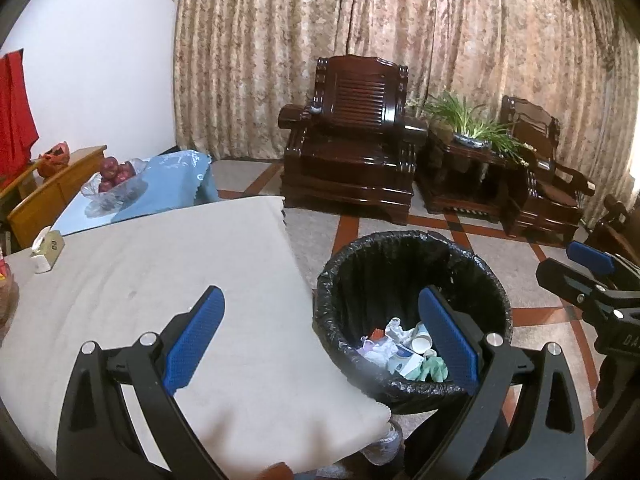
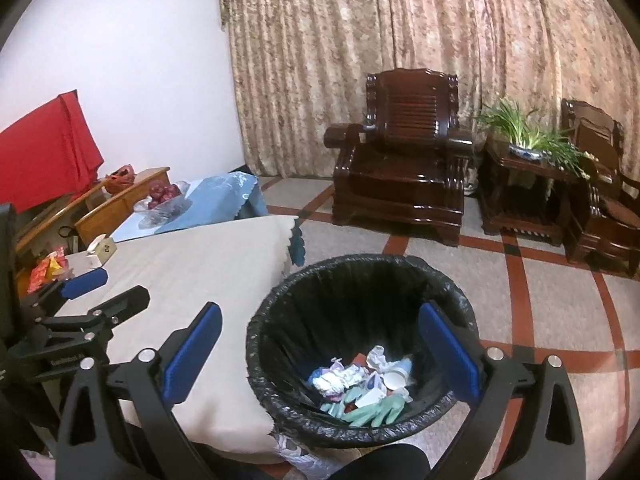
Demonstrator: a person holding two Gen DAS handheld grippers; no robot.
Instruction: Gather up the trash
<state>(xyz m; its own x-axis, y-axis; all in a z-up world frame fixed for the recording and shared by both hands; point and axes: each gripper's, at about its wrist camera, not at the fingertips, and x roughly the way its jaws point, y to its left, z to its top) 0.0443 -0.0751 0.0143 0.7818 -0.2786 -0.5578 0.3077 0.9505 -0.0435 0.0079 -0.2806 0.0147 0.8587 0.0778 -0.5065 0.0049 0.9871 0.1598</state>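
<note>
Black-lined bin holds the trash; both tools empty

Black liner covers the bin (image 2: 360,344), which stands on the floor just right of the cloth-covered worktop (image 1: 160,280). Crumpled paper, cups and green gloves (image 2: 370,408) lie at its bottom. The right tool (image 2: 320,352) hangs wide open directly above the bin; the left tool (image 1: 320,340), equally wide, straddles the worktop edge and the bin rim. No loose trash is discernible on the cloth; the near floor is cut off.
</note>
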